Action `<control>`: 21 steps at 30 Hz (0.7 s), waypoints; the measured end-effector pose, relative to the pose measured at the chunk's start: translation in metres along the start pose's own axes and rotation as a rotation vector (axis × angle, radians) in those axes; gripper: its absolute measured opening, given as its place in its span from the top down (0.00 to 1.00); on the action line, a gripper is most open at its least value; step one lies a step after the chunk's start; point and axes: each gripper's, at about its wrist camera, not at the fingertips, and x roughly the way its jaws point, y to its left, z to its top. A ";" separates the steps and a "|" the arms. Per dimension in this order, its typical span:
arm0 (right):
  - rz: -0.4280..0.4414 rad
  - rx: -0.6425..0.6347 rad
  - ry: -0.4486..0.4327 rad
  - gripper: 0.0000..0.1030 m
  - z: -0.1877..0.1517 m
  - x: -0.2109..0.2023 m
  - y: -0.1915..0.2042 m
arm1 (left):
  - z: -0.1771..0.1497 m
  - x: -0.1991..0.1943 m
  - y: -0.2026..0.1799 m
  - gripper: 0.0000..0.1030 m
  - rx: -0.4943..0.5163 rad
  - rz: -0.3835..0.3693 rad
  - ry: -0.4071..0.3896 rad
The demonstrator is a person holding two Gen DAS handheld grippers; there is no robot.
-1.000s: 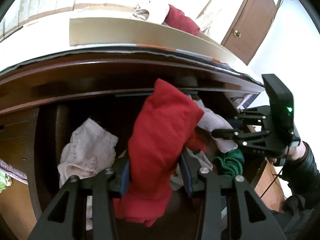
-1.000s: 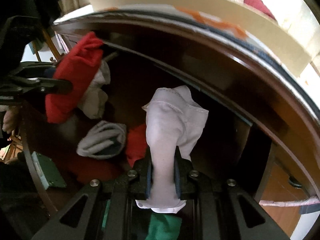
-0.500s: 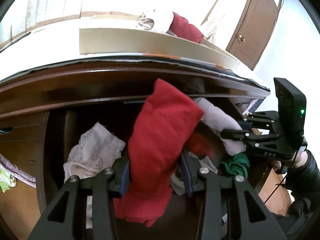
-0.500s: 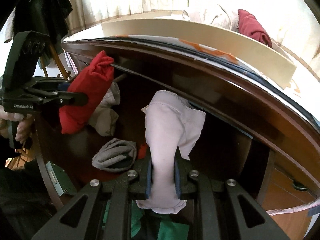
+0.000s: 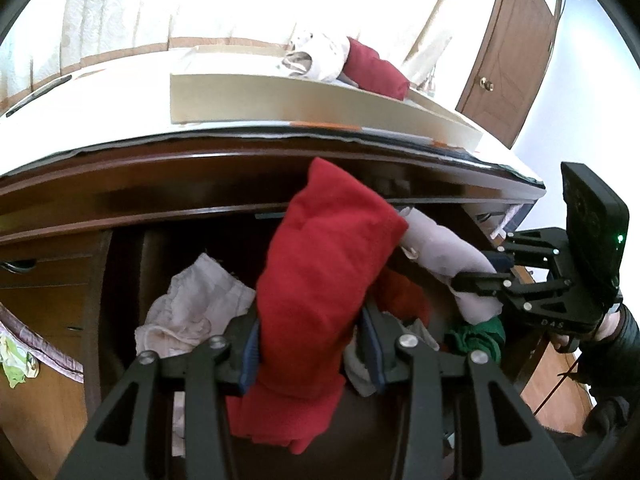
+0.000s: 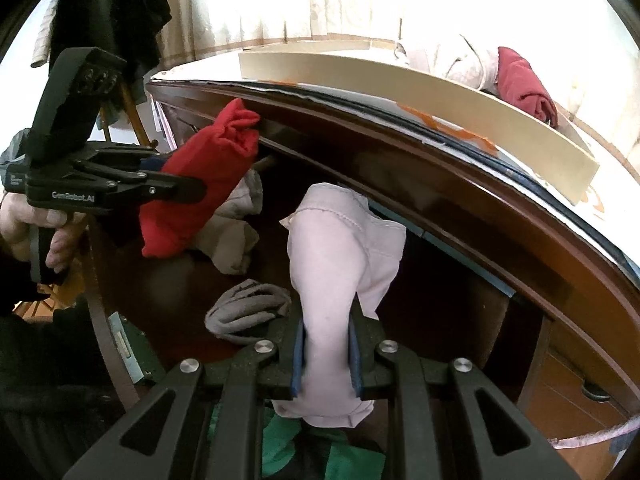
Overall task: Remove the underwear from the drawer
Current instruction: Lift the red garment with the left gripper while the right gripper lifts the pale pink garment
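- Underwear: red piece (image 5: 324, 280) was clamped in left tool (image 5: 310, 344), raised above open drawer (image 5: 120, 280).
- Pale pink piece (image 6: 340, 264) was pinched tight in right tool (image 6: 326, 354), also over drawer.
- Loose garments lay inside; cream tray (image 5: 280, 100) sat on counter (image 5: 100, 136) above.

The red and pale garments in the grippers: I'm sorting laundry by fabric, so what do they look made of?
Red garment: seemingly soft matte knit, perhaps cotton; it bunches and folds thickly. Pale garment: thinner, smooth fabric with a stitched hem, likely cotton blend.
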 end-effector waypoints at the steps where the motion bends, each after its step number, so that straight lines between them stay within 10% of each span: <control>1: -0.001 -0.006 -0.008 0.81 -0.001 -0.002 0.001 | 0.000 0.000 0.000 0.60 -0.001 -0.001 -0.004; 21: 0.002 -0.102 -0.190 0.81 -0.008 -0.033 0.019 | -0.004 -0.014 0.004 0.60 -0.019 0.002 -0.101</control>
